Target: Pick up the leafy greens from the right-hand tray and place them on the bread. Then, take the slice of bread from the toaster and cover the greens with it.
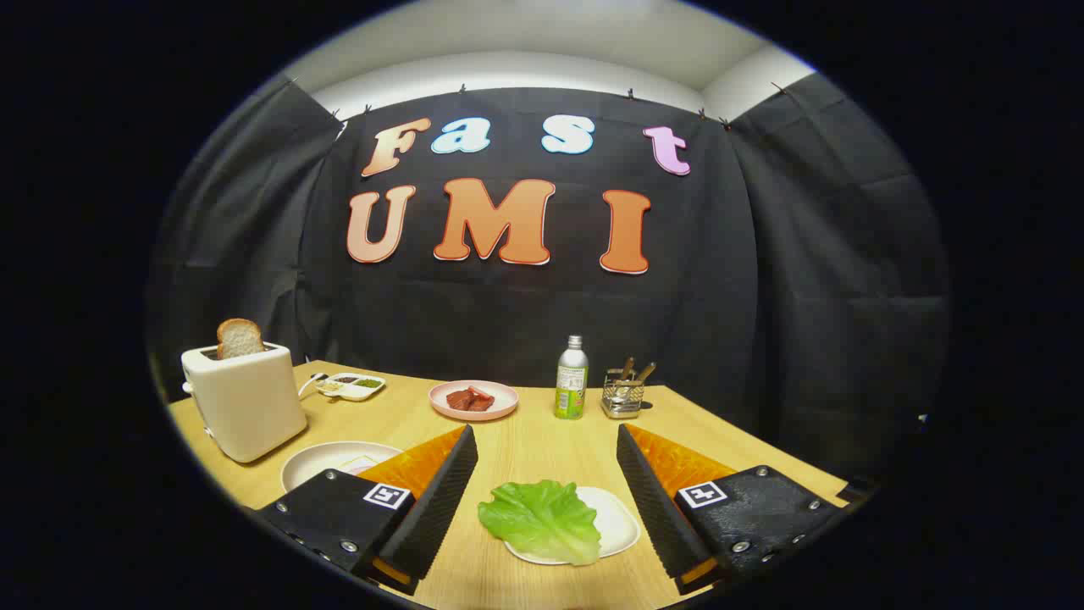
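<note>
Table (542, 440) surface of pale wood runs back to the black cloth wall (525, 313), and a bare strip of it lies open down the middle, from the white plate (614, 525) of greens back toward the pink plate (472, 400). Its right edge slants away just beyond the right finger; its left edge passes close behind the toaster (244, 400).

The gripper (546, 496) points level across the table with its fingers (440, 500) spread wide apart, holding nothing. The lettuce leaf (542, 518) lies between them, draped over the near left side of the white plate and hanging past its rim onto the wood, touched by neither finger.

Left of the lettuce, partly hidden behind the left finger, sits a second white plate (326, 462); something pale rests on it, but I cannot tell what. Just behind that plate stands the toaster, with a slice of bread (239, 338) standing upright out of its slot. Beyond the toaster lies a small divided dish (351, 386) holding bits of green and dark filling. Straight back from the lettuce, the pink plate carries red meat pieces (470, 399). Right of that plate stands a bottle (572, 378) with a green label, and beside it a wire basket (623, 396) holding wooden-handled utensils.
</note>
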A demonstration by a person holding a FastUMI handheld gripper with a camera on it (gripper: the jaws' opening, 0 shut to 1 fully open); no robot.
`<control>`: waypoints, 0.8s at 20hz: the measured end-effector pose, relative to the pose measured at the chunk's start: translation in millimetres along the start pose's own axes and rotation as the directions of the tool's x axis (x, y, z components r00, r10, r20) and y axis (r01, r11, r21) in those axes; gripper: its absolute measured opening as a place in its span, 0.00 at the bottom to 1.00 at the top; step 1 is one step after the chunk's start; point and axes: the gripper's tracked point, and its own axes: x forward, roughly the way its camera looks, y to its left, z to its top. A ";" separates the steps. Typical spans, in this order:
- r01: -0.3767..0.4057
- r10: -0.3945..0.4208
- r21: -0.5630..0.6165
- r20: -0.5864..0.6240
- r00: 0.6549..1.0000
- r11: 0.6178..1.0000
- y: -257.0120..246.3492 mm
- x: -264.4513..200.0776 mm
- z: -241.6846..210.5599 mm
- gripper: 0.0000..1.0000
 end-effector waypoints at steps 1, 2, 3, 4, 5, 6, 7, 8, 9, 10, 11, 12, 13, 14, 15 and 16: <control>-0.009 0.009 0.020 -0.007 1.000 1.000 1.7 -0.2 -1.6 0.99; -0.009 0.010 0.033 -0.020 1.000 0.999 2.0 -0.5 -4.5 0.99; -0.007 0.007 0.033 -0.026 1.000 0.999 0.9 -0.6 -5.7 0.99; 0.002 -0.002 0.030 -0.025 1.000 1.000 -1.9 -1.5 -5.6 0.99; 0.011 -0.010 0.029 -0.020 1.000 1.000 -4.5 -2.2 -4.4 0.99; 0.013 -0.013 0.030 -0.017 1.000 0.999 -5.2 -3.1 -4.4 0.99; 0.019 -0.018 0.035 -0.015 1.000 0.999 -6.3 -3.4 -3.5 0.99; 0.019 -0.019 0.039 -0.016 1.000 0.999 -7.5 -2.9 -4.8 0.99; 0.022 -0.021 0.043 -0.021 1.000 0.999 -8.1 -3.2 -6.1 0.99; 0.019 -0.018 0.045 -0.028 0.999 0.999 -7.4 -3.7 -7.9 0.99; 0.021 -0.020 0.049 -0.031 0.999 0.999 -8.1 -4.0 -8.9 0.99; 0.021 -0.020 0.049 -0.034 0.999 0.999 -8.5 -4.0 -9.9 0.99; 0.023 -0.022 0.049 -0.035 0.999 0.999 -9.3 -4.3 -10.5 0.99; 0.023 -0.021 0.049 -0.038 0.999 0.999 -9.9 -5.3 -12.2 0.99; 0.023 -0.021 0.051 -0.041 0.999 0.998 -9.5 -5.5 -13.5 0.99; 0.022 -0.019 0.053 -0.045 0.999 0.998 -9.0 -5.8 -14.2 0.99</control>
